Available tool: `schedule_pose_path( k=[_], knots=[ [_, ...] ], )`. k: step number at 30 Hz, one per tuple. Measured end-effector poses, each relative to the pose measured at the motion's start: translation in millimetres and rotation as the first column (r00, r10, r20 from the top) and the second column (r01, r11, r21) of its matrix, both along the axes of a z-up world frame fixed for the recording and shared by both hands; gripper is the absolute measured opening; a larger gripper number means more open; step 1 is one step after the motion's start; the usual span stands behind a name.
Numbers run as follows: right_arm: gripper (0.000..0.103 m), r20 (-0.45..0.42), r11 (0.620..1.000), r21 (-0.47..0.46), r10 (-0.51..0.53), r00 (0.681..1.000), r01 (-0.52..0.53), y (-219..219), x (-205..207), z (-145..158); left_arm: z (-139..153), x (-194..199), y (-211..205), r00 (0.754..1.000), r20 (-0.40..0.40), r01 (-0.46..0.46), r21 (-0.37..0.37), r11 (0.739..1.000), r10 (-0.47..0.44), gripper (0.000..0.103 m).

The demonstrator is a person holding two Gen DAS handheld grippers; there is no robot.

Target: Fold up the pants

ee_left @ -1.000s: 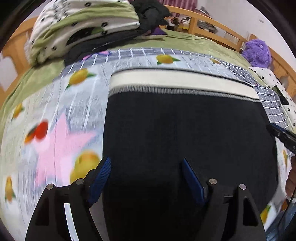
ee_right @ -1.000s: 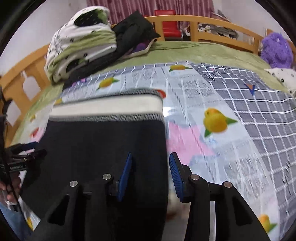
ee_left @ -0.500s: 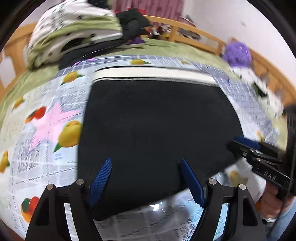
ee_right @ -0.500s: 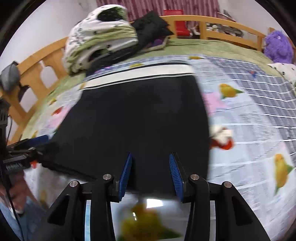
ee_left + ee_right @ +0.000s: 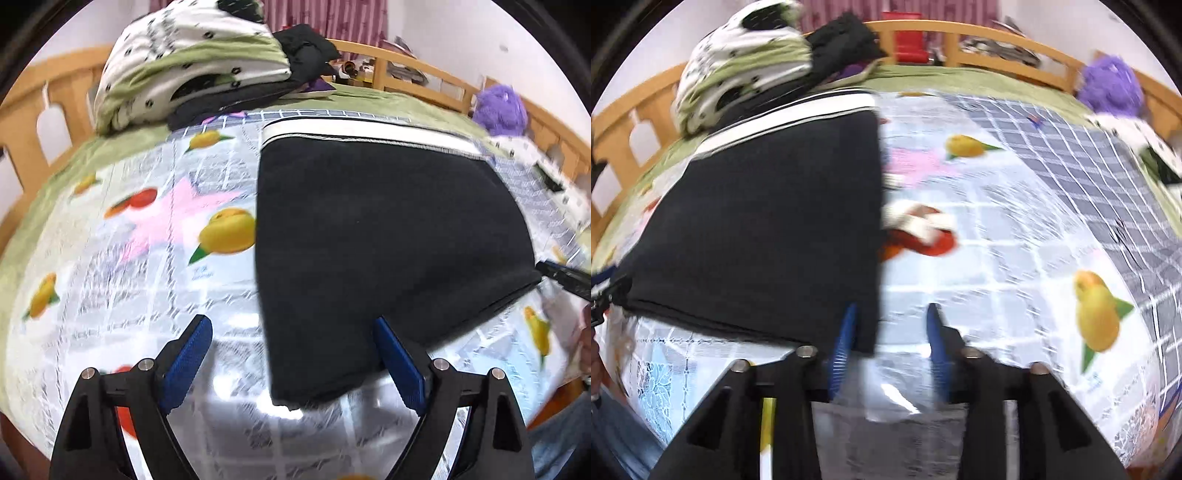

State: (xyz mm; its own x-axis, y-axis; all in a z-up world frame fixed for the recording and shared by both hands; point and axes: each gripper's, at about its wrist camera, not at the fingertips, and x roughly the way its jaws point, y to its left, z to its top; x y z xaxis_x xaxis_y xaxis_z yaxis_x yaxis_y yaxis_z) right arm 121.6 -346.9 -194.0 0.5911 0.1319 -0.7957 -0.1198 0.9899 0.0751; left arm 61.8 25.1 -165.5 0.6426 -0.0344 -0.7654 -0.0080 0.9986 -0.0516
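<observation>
The black pants [image 5: 376, 236] lie folded flat on the fruit-print cover, with the white waistband [image 5: 369, 134] at the far end. My left gripper [image 5: 291, 347] is open and empty, just short of the pants' near left corner. In the right wrist view the pants [image 5: 768, 221] lie left of centre. My right gripper [image 5: 890, 332] is open and empty at the pants' near right corner, its left finger [image 5: 846, 332] over the cloth edge. The right gripper's tip [image 5: 565, 277] shows at the pants' right corner in the left wrist view.
A pile of white, green and black bedding [image 5: 192, 55] sits at the far left of the bed. A purple plush toy [image 5: 498, 107] sits at the far right by the wooden rail [image 5: 417, 77]. A red and white item [image 5: 919, 232] lies right of the pants.
Both grippers have drawn back toward the near edge of the bed and apart to the pants' near corners. The pants now lie fully in front of the fingers.
</observation>
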Motion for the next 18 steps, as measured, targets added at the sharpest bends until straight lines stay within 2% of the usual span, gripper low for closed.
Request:
schedule_pose_path(
  k=[1,3,4,6,7,10,13,14,16,18],
  knots=[
    [0.033,0.001,0.999,0.004,-0.034,0.999,0.034,-8.7,-1.1,2.5,2.5,-1.6,3.7,1.0,0.0,-0.011,-0.01,1.0,0.011,0.089],
    [0.033,0.019,0.997,0.033,-0.067,0.998,0.066,-17.7,-4.6,9.4,10.9,-6.4,5.0,0.999,0.02,-0.024,-0.026,0.999,0.025,0.086],
    [0.033,0.041,0.995,0.072,-0.066,0.997,0.063,-17.3,-7.5,17.0,15.0,-7.3,2.4,0.999,0.03,-0.02,-0.038,0.999,0.022,0.086],
    [0.033,0.084,0.994,0.104,-0.045,0.995,0.036,-7.7,-11.3,27.7,22.2,-5.4,-7.9,0.999,0.041,0.03,-0.081,0.996,-0.027,0.086],
    [0.035,0.119,0.994,0.107,-0.021,0.993,0.008,3.7,-14.5,34.3,24.3,-3.0,-15.7,0.998,0.044,0.054,-0.078,0.996,-0.05,0.086],
    [0.039,0.142,0.992,0.096,0.063,0.988,-0.077,38.0,-16.0,37.0,20.3,0.0,-36.1,0.996,0.033,0.083,-0.021,0.996,-0.082,0.086],
    [0.039,0.048,0.989,0.01,0.146,0.988,-0.146,68.5,-7.7,12.4,3.6,6.3,-48.5,0.994,-0.042,0.101,0.047,0.994,-0.099,0.087],
    [0.039,0.038,0.988,-0.021,0.152,0.988,-0.152,73.0,-9.7,6.9,-0.6,4.5,-51.3,0.993,-0.043,0.114,0.084,0.99,-0.11,0.088],
    [0.039,0.08,0.984,-0.068,0.171,0.982,-0.166,71.6,-18.6,-1.5,-1.9,-1.8,-53.6,0.992,-0.043,0.125,0.133,0.983,-0.121,0.088],
    [0.04,0.071,0.985,-0.054,0.167,0.983,-0.164,62.2,-20.2,-0.9,-2.7,-6.3,-51.0,0.991,-0.053,0.128,0.141,0.982,-0.121,0.088]
  ],
)
